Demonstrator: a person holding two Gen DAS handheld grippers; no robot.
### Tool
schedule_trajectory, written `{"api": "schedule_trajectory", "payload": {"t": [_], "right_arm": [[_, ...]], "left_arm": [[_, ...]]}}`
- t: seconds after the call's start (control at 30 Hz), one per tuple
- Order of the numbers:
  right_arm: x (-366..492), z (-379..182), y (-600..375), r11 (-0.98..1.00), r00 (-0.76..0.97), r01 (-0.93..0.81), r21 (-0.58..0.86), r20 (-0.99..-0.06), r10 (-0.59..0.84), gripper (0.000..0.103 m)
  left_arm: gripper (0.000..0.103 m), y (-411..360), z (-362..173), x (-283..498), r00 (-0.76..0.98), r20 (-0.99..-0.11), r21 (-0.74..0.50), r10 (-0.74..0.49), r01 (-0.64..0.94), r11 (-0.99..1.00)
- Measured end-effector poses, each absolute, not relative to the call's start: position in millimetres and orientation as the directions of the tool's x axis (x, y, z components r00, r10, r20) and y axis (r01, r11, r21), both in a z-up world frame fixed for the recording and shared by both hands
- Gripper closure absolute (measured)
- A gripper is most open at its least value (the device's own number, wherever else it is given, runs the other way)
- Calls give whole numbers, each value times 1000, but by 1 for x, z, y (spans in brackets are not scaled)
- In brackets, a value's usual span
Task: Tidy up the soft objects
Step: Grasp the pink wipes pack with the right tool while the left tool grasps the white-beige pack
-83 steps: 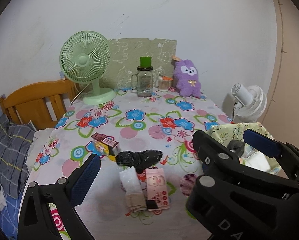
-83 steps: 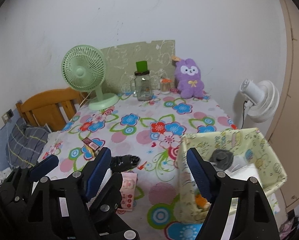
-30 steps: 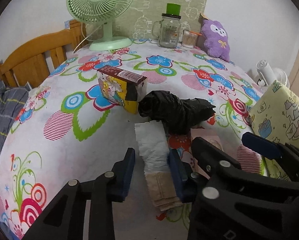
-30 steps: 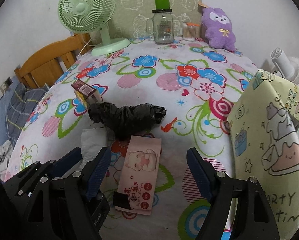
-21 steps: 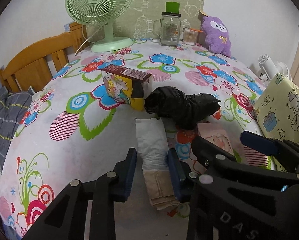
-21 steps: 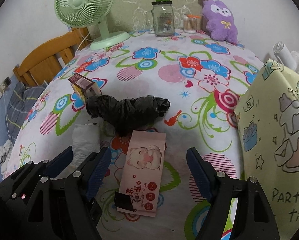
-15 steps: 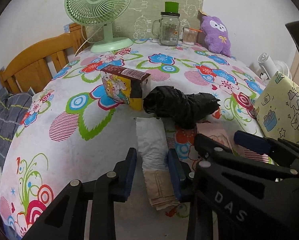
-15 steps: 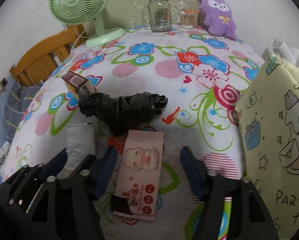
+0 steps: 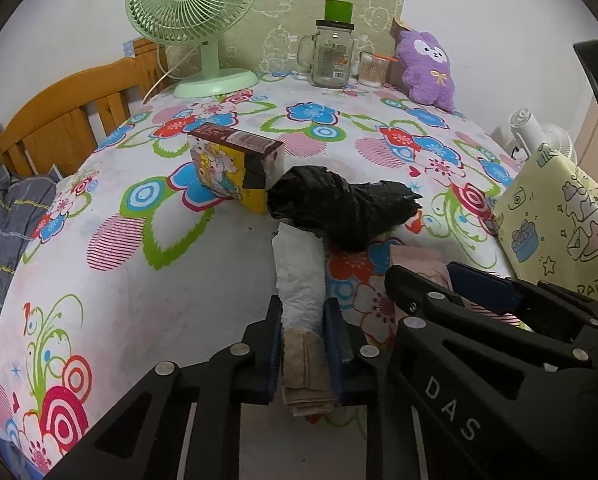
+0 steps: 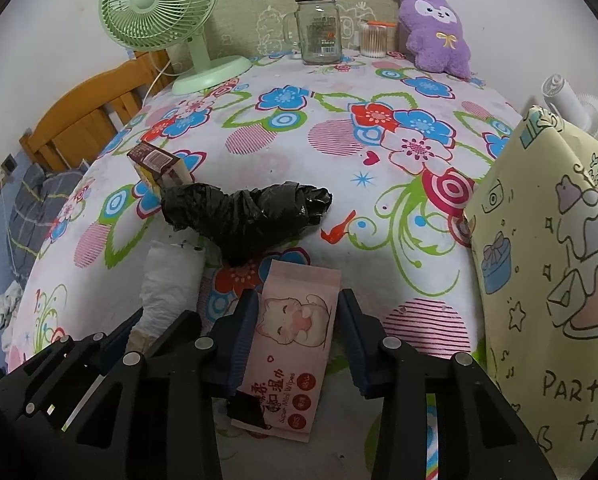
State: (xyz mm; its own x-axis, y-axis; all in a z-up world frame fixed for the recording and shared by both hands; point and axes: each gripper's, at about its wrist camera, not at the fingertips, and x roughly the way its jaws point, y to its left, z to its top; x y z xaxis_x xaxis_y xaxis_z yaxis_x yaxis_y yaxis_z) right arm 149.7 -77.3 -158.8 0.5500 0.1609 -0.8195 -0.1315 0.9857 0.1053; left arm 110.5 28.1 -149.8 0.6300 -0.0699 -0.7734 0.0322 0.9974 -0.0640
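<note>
Low in the left wrist view, the left tool (image 9: 302,334) is clamped narrow on the white-and-tan tissue pack (image 9: 299,276), which lies lengthwise on the flowered counter (image 9: 203,264), its far end running up toward the frame's centre. Just above that end sits a crumpled black bag (image 9: 339,208), touching a small printed box (image 9: 235,168) to its left.

In the right wrist view, the right tool (image 10: 297,322) straddles the pink wipes pack (image 10: 295,344) at lower centre; its jaws are closing, the left finger about at the pack's edge, the right one a little clear of it. The pack lies flat, its top edge just below the black bag, which blocks the way straight ahead. The tissue pack lies just left of it, with the left tool's black frame crowding the lower left corner.

At the right edge of both views stands a pale yellow fabric bin (image 10: 547,248) with cartoon prints, close beside the wipes pack. Along the top of the frame, well apart from the tools, stand a green fan (image 10: 167,12), a glass jar (image 10: 319,28) with a green lid, a cup of cotton swabs (image 10: 373,40) and a purple plush (image 10: 439,32). A wooden bed frame (image 9: 59,120) shows at the upper left.
</note>
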Motion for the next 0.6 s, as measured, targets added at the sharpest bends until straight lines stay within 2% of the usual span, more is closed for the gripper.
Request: {"api": "schedule_trajectory", "payload": {"t": [0.13,0.6], "right_arm": [[144,-156,-81,985,555,-128,112,-815,165,59],[128,-131,-89,985,608,-131,113,-775,170,60]], "left_arm": [[90,24,-147,106,633,-770,-73,-79,36,997],[91,15,-122,91,678,-730,-71,-85,48,996]]}}
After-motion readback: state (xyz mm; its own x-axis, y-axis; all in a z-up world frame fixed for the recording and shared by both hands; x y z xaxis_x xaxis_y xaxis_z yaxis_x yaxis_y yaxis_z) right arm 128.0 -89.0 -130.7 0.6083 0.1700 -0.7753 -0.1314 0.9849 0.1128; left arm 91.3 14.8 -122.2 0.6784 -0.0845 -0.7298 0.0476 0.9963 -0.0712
